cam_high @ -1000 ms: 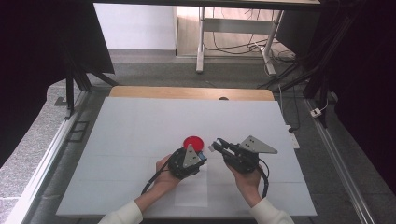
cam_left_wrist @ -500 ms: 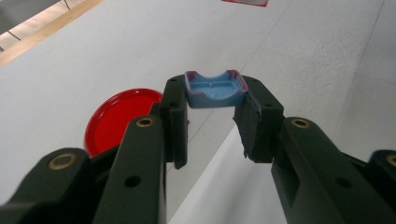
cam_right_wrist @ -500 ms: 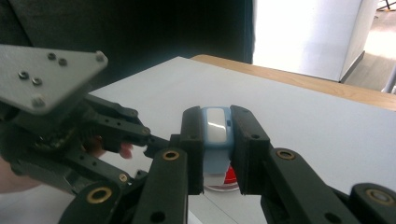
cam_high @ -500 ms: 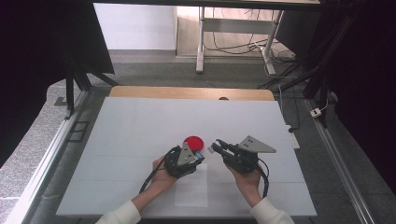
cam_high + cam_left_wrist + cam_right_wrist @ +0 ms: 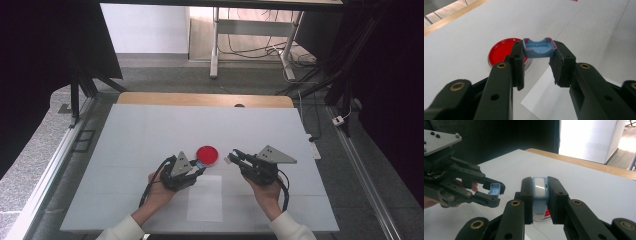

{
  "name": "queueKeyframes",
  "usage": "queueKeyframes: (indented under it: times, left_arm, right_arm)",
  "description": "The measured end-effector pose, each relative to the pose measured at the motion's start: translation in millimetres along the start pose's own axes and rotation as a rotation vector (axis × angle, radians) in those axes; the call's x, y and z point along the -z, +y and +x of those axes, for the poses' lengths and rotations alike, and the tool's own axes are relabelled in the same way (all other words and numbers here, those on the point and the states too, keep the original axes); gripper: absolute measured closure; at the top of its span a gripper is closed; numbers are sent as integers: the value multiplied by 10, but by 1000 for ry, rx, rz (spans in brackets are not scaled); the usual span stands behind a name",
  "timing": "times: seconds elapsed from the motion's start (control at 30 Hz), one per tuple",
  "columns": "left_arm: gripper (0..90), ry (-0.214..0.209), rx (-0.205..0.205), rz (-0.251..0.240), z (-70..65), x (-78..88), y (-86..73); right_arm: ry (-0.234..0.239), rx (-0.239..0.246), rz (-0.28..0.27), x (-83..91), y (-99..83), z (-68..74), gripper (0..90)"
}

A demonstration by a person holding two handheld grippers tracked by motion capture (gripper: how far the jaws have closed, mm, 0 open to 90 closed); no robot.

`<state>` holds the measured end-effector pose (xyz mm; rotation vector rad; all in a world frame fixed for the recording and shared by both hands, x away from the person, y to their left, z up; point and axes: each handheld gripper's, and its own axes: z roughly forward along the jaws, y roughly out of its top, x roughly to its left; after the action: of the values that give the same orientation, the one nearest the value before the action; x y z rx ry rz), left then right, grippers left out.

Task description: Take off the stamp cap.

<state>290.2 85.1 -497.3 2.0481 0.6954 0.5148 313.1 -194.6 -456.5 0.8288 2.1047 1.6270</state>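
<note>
Two blue parts face each other: the left gripper point(image 5: 537, 63) clamps a small blue cap point(image 5: 539, 47), the right gripper point(image 5: 539, 195) clamps a blue-and-white case point(image 5: 539, 192). The cap sits just off the case's tip, hollow side toward it, so joining them looks like a short move straight across, above the red dish point(image 5: 207, 155).

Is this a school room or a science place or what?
Probably a lab or workshop set up for recording. A white table stands inside a black metal frame, cables lie on the floor behind it, and a person holds a camera-bearing gripper in each hand: left gripper, right gripper.
</note>
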Motion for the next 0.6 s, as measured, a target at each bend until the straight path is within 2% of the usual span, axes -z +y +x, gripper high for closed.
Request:
queueKeyframes:
  times: [0.3, 0.6]
  left_arm:
    - [650, -3, 12, -5, 32, 132, -77]
    - [650, 22, 75, -26, 147, 402, -248]
  right_arm:
    - [8, 6, 8, 9, -17, -30, 748]
    - [14, 19, 16, 7, -23, -49, 748]
